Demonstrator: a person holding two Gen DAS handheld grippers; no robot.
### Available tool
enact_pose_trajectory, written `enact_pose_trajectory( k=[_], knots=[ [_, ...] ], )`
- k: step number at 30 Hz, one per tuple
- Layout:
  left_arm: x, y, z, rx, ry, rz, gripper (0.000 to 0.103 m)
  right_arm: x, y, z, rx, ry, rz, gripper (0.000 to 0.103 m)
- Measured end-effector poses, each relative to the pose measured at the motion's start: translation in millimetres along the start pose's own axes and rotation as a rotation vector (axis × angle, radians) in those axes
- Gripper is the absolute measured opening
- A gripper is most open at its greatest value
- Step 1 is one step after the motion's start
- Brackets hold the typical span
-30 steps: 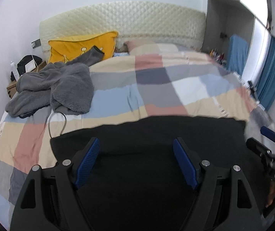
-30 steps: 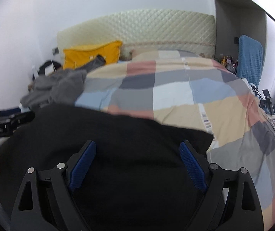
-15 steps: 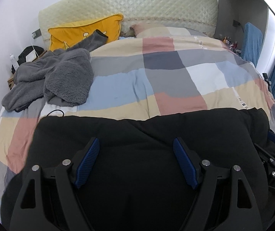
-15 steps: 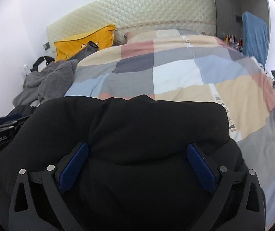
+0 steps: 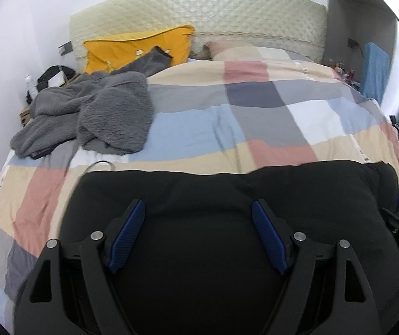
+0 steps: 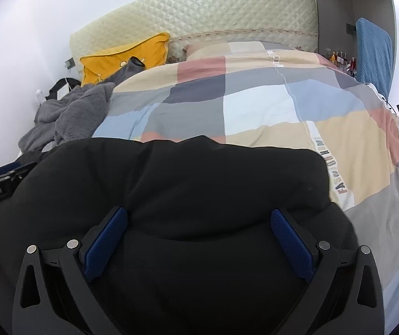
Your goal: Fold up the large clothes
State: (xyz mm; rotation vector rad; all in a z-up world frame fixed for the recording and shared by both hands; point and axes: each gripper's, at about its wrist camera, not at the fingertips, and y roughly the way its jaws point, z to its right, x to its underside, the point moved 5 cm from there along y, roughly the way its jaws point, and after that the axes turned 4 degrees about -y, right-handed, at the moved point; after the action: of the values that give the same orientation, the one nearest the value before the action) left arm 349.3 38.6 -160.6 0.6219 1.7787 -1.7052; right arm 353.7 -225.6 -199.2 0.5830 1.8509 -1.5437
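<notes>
While both my tools hover wide, the black garment lies on the bed.
My left hand-held gripper and right hand-held gripper gape above the dark cloth, gripping nothing I can see; a grey fleece is heaped near the yellow pillow.

The left gripper has a black angular frame with triangular cut-outs, silver round screws, and ribbed blue finger pads. The right gripper matches it, with finely dimpled blue pads. White lettering marks the left gripper's black body in the right wrist view.
</notes>
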Motion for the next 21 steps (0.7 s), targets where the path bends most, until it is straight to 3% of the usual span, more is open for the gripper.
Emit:
enact_pose_trajectory(
  k=[6, 10, 14, 21],
  knots=[
    [1.6, -4.8, -30.0, -0.044, -0.037, 0.011, 0.080, 3.1, -19.5, 11.5, 0.106, -0.092, 0.025, 0.102],
    [6.8, -0.5, -39.5, -0.074, -0.023, 0.000, 0.080, 10.4, -12.0, 17.6, 0.075, -0.075, 0.028, 0.102],
    [12.0, 11.0, -41.3, -0.049, -0.040, -0.027, 0.080, 12.9, -8.5, 19.0, 0.053, -0.057, 0.034, 0.102],
    [8.6, -1.5, -41.6, -0.027, -0.048, -0.017, 0.080, 2.1, -40.7, 14.3, 0.063, -0.057, 0.089, 0.102]
  ],
)
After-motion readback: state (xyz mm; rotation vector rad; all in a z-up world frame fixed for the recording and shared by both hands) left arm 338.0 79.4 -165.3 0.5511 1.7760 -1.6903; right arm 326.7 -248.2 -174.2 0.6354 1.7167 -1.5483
